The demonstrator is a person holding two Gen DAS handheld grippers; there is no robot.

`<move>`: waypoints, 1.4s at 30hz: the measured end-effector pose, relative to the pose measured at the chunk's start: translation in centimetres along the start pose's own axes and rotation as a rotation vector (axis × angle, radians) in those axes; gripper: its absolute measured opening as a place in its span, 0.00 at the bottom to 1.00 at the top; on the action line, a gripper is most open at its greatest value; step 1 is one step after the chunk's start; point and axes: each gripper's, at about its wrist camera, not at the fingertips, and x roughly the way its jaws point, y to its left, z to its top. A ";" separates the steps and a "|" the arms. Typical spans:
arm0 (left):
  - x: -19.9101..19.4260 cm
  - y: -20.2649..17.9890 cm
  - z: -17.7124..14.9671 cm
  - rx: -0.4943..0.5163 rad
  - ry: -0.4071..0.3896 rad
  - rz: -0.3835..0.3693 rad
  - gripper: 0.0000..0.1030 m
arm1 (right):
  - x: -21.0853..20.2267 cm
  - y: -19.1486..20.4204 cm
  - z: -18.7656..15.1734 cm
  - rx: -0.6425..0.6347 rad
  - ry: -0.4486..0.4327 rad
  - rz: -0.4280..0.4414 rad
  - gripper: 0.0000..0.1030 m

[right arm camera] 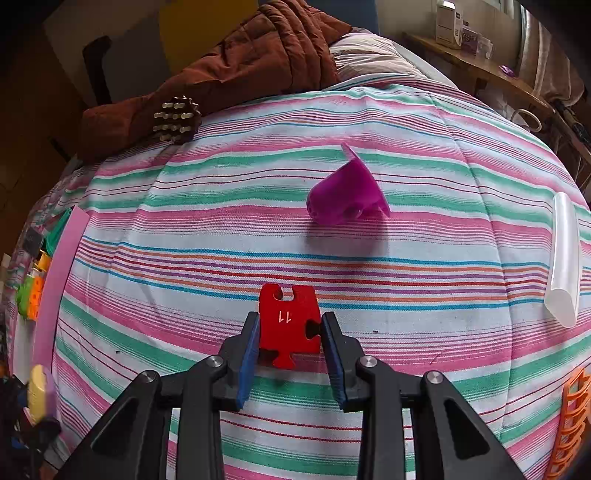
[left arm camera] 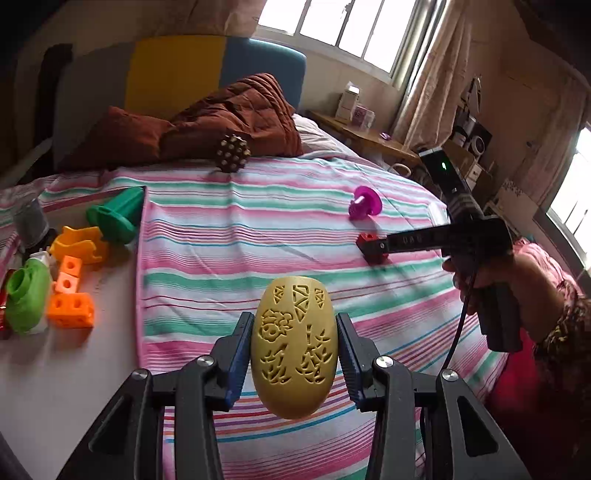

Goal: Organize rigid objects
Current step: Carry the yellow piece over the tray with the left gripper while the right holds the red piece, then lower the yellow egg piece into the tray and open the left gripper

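The left claw [left arm camera: 294, 350] is clamped on the yellow carved egg [left arm camera: 294, 349], its long axis upright, with the white board [left arm camera: 74, 369] of sorted pieces off to its left. The right claw [right arm camera: 288, 328] is clamped on the red puzzle piece [right arm camera: 290, 325] down at the striped bed [right arm camera: 406, 258]. Farther off lies the purple piece [right arm camera: 345, 195]; only the right view shows a clear tube [right arm camera: 563, 258].

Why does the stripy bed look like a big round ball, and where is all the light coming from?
Right wrist view: the fisheye lens bulges the striped bedsheet into a dome, corners dark. Left wrist view: bright windows glare white, lighting the yellow egg; the purple toy casts a soft shadow in the right wrist view.
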 end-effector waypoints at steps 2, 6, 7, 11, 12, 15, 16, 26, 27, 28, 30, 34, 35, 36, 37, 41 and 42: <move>-1.1 1.5 0.5 -0.033 -0.024 0.029 0.43 | 0.1 0.2 0.0 -0.009 -0.003 -0.010 0.32; -2.2 4.8 1.5 -0.099 -0.047 0.088 0.43 | 0.2 0.6 -0.1 -0.020 -0.007 -0.026 0.31; -2.2 5.5 1.7 -0.107 -0.045 0.102 0.43 | 0.2 0.6 -0.1 -0.022 -0.008 -0.029 0.31; -1.6 7.8 2.5 -0.126 -0.023 0.157 0.43 | 0.4 0.9 -0.2 -0.026 -0.012 -0.034 0.31; -1.3 8.3 2.7 -0.124 -0.019 0.178 0.43 | 0.4 0.9 -0.3 -0.027 -0.013 -0.035 0.31; 0.0 9.4 3.0 -0.115 0.023 0.216 0.43 | 0.5 0.9 -0.3 -0.028 -0.015 -0.035 0.31; 0.4 9.8 3.0 -0.122 0.030 0.232 0.43 | 0.6 1.0 -0.3 -0.028 -0.015 -0.034 0.31; 3.2 11.9 4.5 -0.195 0.095 0.259 0.43 | 0.5 1.0 -0.3 -0.031 -0.014 -0.038 0.31; 3.3 12.1 4.5 -0.207 0.099 0.252 0.43 | 0.5 0.9 -0.3 -0.031 -0.014 -0.039 0.31; 3.1 12.2 4.4 -0.219 0.094 0.247 0.43 | 0.5 0.9 -0.3 -0.030 -0.014 -0.039 0.31; 2.5 12.1 4.3 -0.216 0.069 0.253 0.46 | 0.5 1.0 -0.3 -0.028 -0.014 -0.039 0.31; 0.7 11.1 4.0 -0.184 0.018 0.255 0.58 | 0.5 1.0 -0.3 -0.031 -0.015 -0.041 0.31; 0.3 10.8 3.9 -0.170 0.007 0.261 0.62 | 0.5 1.0 -0.3 -0.032 -0.016 -0.042 0.31; -0.2 10.6 3.7 -0.153 0.001 0.270 0.64 | 0.5 1.0 -0.3 -0.032 -0.016 -0.043 0.31; -0.7 10.3 3.4 -0.136 -0.003 0.277 0.67 | 0.5 1.0 -0.3 -0.033 -0.016 -0.044 0.31; -2.6 9.6 1.9 -0.093 -0.016 0.285 0.76 | 0.5 1.3 -0.4 -0.044 -0.023 -0.059 0.31; -3.1 9.6 1.5 -0.086 -0.013 0.293 0.79 | 0.5 1.4 -0.4 -0.046 -0.026 -0.064 0.31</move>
